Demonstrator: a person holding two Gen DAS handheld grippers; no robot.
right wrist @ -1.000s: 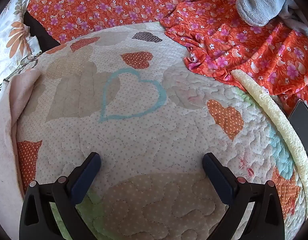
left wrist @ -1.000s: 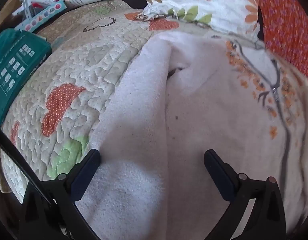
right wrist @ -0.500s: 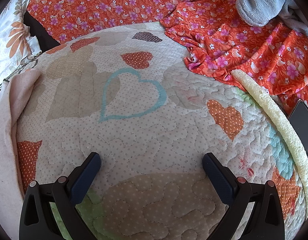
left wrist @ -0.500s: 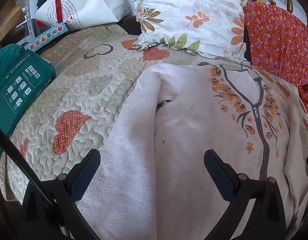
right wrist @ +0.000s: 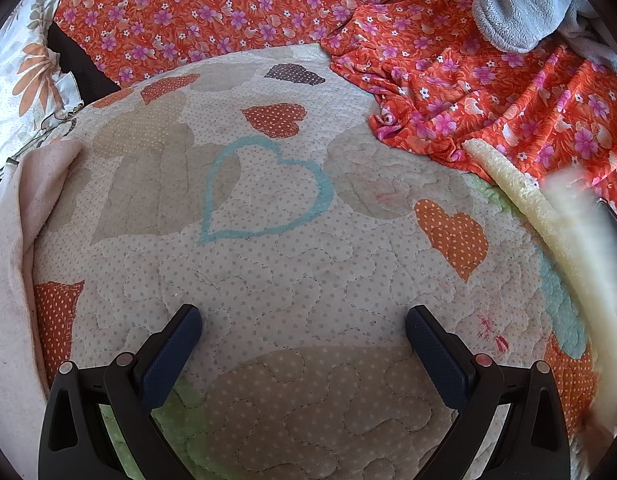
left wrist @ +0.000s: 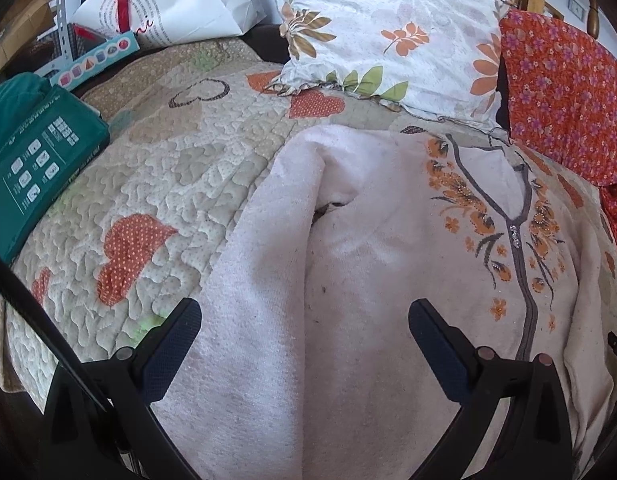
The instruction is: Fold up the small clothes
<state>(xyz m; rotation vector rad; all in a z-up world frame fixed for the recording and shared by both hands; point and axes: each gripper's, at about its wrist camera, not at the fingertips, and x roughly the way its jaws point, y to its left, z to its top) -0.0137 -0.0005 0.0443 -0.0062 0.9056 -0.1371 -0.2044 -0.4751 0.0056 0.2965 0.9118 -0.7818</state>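
**A:** Start at the left. How does the left gripper (left wrist: pixel 304 320) sit?

**B:** It hangs over a pale pink top (left wrist: pixel 388 264) with its jaws wide apart and nothing between them. The top lies spread on a quilt (left wrist: pixel 168 184) patterned with hearts. One sleeve (left wrist: pixel 268 280) runs down toward the camera, and orange flowers border a grey placket on the chest.

**A:** What lies around it?

**B:** A green box (left wrist: pixel 36 160) at the far left edge of the quilt, a white bag (left wrist: pixel 176 4) behind it, then a leaf-print pillow (left wrist: pixel 392 24) touching the top's neckline, and an orange floral cloth (left wrist: pixel 564 92) to the right.

**A:** And the right gripper (right wrist: pixel 302 320)?

**B:** Jaws equally spread, empty, above bare quilt (right wrist: pixel 292 272). Only a strip of the top (right wrist: pixel 16 240) shows at that view's left edge.

**A:** Anything unclear?

**B:** The top's hem is cut off below the left gripper. In the right view, a pale blur (right wrist: pixel 576 216) smears across a cream foam strip (right wrist: pixel 520 192) at the right; I cannot tell what it is. A grey fleece (right wrist: pixel 520 4) is cropped at the top corner.
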